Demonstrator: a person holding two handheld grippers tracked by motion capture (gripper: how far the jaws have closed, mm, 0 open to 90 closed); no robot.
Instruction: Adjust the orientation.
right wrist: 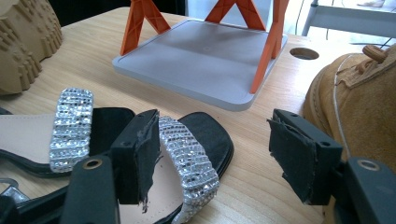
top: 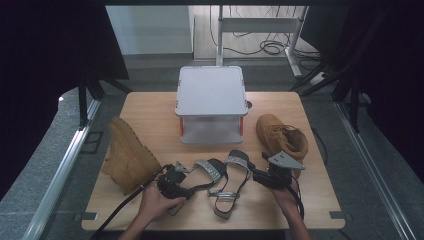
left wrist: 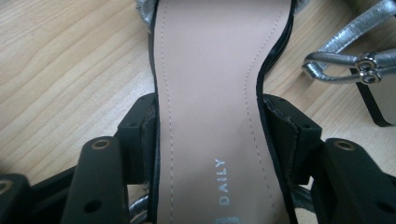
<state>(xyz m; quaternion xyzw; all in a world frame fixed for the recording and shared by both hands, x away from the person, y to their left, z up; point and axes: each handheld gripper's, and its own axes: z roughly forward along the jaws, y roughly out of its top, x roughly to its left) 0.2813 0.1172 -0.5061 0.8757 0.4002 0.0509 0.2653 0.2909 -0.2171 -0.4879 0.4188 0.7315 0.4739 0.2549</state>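
The left tool (top: 172,186) is clenched on the left sandal (left wrist: 210,93): its pads press both edges of the sole at the narrow waist, near the heel end. That sandal lies flat on the desk (top: 150,115), near the front edge, beside its mate.

The right tool (right wrist: 212,158) hangs released, its jaws wide apart over the toe of the right sandal (right wrist: 196,154), one pad just beside the glittery strap and the other clear of the shoe.

A sandal like this is probably light, with a thin, fairly stiff sole that gives a firm bite at the waist. The straps are soft and loose and would likely swing or slip if taken alone. The smooth insole may be slick, so the sole's edges look the safer hold.

The grey rack (top: 211,105) on orange legs stands at the middle of the desk; its lower shelf looks bare, though shade hides part of it. A tan boot (top: 127,155) lies at the left and another boot (top: 282,137) at the right.
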